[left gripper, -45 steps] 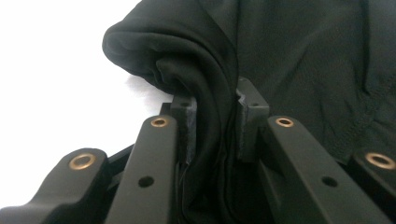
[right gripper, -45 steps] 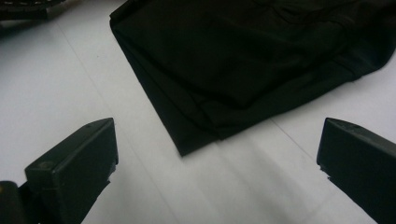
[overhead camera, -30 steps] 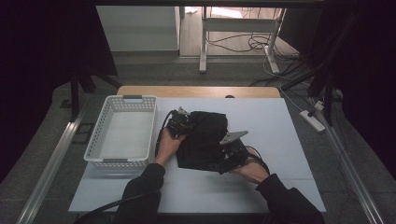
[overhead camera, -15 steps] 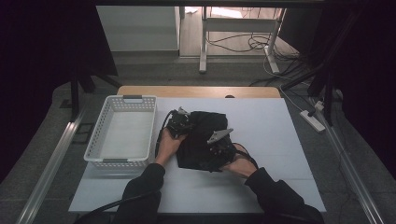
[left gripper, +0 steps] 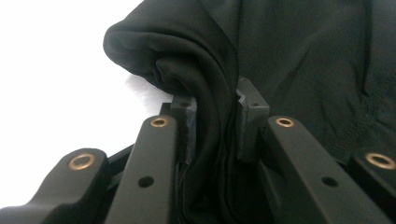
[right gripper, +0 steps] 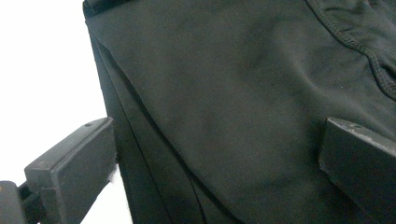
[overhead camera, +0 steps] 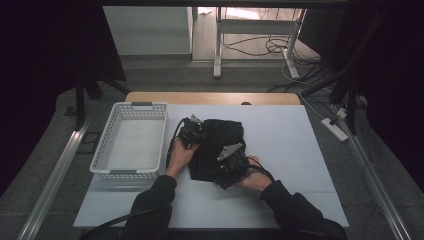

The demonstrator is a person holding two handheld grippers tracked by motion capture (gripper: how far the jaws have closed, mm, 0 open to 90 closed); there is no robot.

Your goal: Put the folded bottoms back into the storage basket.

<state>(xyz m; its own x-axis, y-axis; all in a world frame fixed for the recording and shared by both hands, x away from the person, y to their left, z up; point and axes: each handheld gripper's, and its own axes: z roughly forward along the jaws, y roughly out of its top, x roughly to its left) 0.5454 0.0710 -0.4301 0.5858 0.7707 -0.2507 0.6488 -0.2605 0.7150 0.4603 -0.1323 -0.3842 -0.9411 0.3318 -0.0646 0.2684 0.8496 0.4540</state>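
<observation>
A folded black garment (overhead camera: 220,147) lies at the centre of the high view on the white-topped bench (overhead camera: 300,150), just right of a white slotted basket (overhead camera: 131,142) that sits at centre left. The left gripper (overhead camera: 191,131) is at the garment's upper left corner; in the left gripper view its jaws are closed narrow on a thick bunched fold of the black cloth (left gripper: 210,107), which rises between the two grey pads (left gripper: 187,126). The right gripper (overhead camera: 231,159) rests over the garment's lower edge, a grey plate on top. In the right gripper view its jaws stand wide apart, the flat cloth (right gripper: 243,102) spread between them and nothing pinched.
</observation>
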